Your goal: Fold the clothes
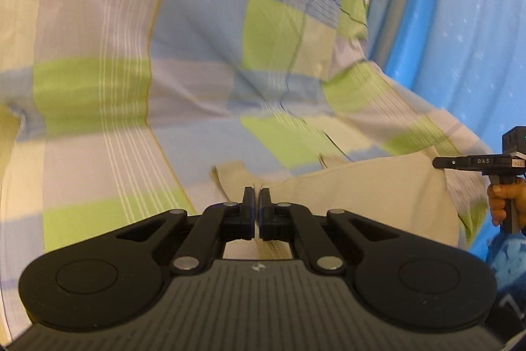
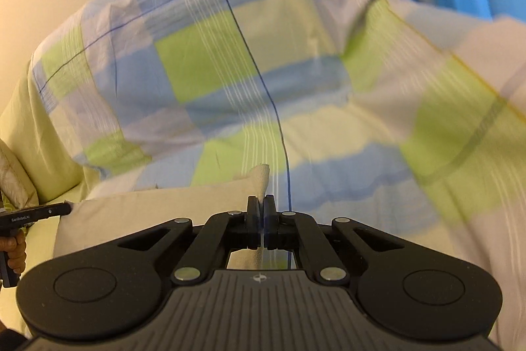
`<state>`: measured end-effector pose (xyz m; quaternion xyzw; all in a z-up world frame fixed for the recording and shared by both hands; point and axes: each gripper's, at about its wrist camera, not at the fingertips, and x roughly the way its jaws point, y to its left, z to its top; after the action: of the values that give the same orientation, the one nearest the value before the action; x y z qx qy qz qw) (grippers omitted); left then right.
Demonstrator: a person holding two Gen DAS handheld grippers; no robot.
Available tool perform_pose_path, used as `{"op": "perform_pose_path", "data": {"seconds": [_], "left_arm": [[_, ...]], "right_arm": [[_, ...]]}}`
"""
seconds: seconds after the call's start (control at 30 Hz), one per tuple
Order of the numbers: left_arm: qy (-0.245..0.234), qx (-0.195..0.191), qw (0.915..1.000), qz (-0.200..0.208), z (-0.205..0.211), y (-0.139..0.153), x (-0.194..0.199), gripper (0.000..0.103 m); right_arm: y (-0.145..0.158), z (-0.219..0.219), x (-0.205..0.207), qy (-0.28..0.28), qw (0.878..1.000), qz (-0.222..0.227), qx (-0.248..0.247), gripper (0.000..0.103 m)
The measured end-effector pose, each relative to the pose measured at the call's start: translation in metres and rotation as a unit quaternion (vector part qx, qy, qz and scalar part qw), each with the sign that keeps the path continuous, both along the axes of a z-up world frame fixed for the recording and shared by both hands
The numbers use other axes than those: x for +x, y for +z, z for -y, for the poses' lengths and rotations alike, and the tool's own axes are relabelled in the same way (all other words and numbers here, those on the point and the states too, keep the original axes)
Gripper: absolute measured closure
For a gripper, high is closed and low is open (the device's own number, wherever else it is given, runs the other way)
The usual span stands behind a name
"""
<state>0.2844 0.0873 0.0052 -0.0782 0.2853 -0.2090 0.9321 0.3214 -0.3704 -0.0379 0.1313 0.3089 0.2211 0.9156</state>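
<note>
Black fingers (image 1: 249, 203), ribbed grey housing (image 1: 256, 301).

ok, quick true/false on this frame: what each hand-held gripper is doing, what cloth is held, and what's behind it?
1. The left hand-held gripper is shut on the beige cloth. True.
2. The right hand-held gripper is wide open above the cloth. False: its jaws are closed on the beige cloth's edge.
3. The beige cloth lies over a checked green, blue and white bed cover. True.
4. The held cloth is bright red. False: it is plain beige.
5. A blue curtain hangs behind the bed. True.
6. Only one hand-held gripper is in use. False: each wrist view shows the other one held in a hand.
</note>
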Motion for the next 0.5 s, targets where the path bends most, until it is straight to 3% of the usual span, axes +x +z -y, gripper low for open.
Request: {"op": "perform_pose_path", "data": {"seconds": [0.17,0.33,0.4,0.5], "left_arm": [[0.007,0.022,0.9997,-0.009,-0.001,-0.009,0.047,0.103],[0.024,0.034,0.9983,-0.042,-0.007,-0.048,0.086,0.103],[0.024,0.049,0.9961,-0.069,-0.006,-0.066,0.095,0.103],[0.036,0.05,0.996,-0.065,-0.009,-0.071,0.09,0.099]], "right_arm": [[-0.018,-0.017,0.053,0.003,1.0,-0.003,-0.015,0.101],[-0.064,-0.032,0.092,-0.003,0.999,-0.042,-0.026,0.101],[-0.082,-0.034,0.099,-0.007,0.997,-0.067,-0.036,0.1],[-0.085,-0.029,0.091,-0.03,0.997,-0.064,-0.036,0.092]]}}
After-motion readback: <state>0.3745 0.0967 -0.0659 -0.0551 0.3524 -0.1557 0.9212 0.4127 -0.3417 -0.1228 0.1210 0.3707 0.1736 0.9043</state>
